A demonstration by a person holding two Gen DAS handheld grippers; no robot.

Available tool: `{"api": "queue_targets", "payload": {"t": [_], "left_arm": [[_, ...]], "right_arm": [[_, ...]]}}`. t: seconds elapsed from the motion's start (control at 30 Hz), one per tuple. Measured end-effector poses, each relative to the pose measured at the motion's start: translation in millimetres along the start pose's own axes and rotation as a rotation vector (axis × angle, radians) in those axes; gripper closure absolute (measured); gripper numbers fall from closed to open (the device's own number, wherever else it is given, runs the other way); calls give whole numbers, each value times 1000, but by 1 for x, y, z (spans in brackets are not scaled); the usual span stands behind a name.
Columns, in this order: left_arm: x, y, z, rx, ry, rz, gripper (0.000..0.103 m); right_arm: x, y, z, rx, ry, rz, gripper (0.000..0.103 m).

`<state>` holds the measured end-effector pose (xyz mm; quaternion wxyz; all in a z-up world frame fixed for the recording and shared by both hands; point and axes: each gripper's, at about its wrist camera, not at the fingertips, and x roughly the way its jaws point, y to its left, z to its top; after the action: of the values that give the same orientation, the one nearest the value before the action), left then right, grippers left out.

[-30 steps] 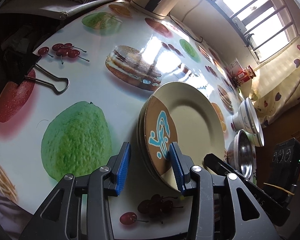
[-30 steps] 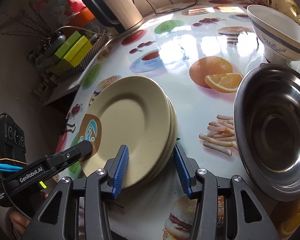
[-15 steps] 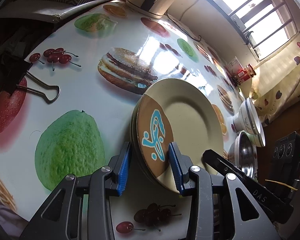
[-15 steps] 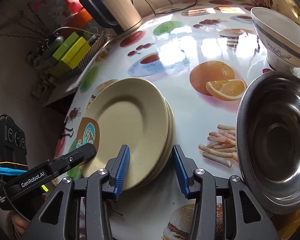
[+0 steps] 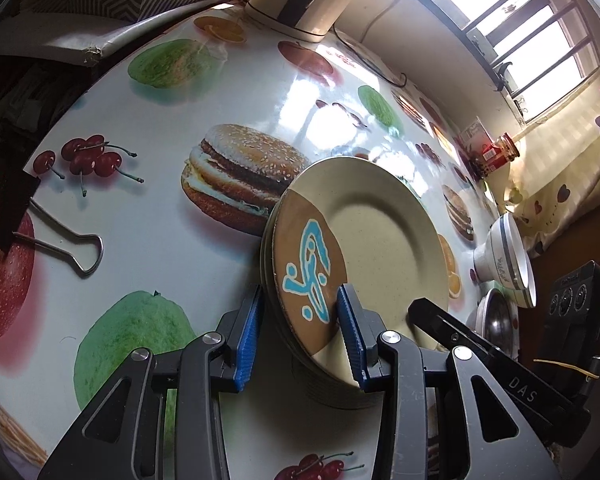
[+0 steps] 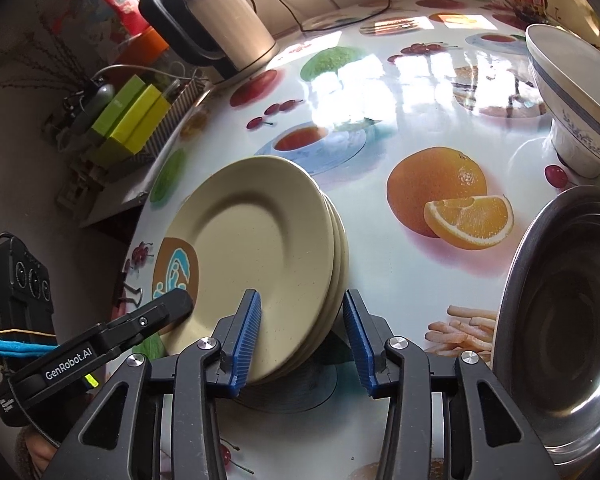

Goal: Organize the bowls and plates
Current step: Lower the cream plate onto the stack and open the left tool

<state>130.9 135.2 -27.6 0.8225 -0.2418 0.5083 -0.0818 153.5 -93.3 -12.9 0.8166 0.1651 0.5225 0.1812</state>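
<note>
A glossy counter (image 5: 148, 236) printed with burgers, cherries, oranges and green fruit reflects bright daylight from a barred window (image 5: 511, 20) at the upper right. A pale curtain (image 5: 571, 160) with small heart shapes hangs below it. A plain beige wall (image 5: 403, 52) runs behind, with an electric kettle (image 6: 216, 24) standing against it.

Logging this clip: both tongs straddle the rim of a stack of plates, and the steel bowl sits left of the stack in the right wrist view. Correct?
One error: in the right wrist view the steel bowl sits right of the plates, not left. Both the left tongs and right tongs do straddle the stack's rim.
</note>
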Motion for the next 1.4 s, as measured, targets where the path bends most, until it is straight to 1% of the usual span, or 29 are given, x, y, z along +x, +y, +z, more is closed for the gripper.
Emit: {"api": "queue_targets", "payload": {"t": [0.3, 0.6, 0.67, 0.77, 0.93, 1.07, 1.13, 1.2, 1.27, 1.33, 1.4], "left_arm": [[9, -1, 19, 18, 3, 4, 64], [9, 0, 21, 24, 12, -2, 64], [8, -1, 23, 34, 11, 7, 64], [-1, -4, 22, 67, -18, 43, 64], [-17, -7, 21, 87, -66, 75, 64], [-28, -20, 20, 112, -96, 69, 64], [-33, -29, 19, 126, -101, 49, 64], [-36, -42, 17, 165, -112, 51, 64], [-36, -57, 16, 208, -117, 42, 64], [-34, -72, 12, 237, -100, 0, 64], [-30, -86, 8, 260, -85, -10, 64]], "right_arm": [[8, 0, 18, 5, -7, -22, 61], [10, 1, 22, -3, -4, -25, 61], [10, 0, 22, 7, 0, -17, 60], [6, -2, 20, 8, -5, -23, 60], [-12, -6, 16, 10, -39, -13, 60], [-24, -10, 14, 19, -58, 6, 60], [-32, -12, 12, 31, -68, 25, 60], [-43, -13, 9, 26, -85, 44, 60], [-58, -12, 5, -4, -126, 37, 60], [-75, -17, 3, -14, -162, 14, 60], [-93, -26, -1, -10, -206, -15, 60]]}}
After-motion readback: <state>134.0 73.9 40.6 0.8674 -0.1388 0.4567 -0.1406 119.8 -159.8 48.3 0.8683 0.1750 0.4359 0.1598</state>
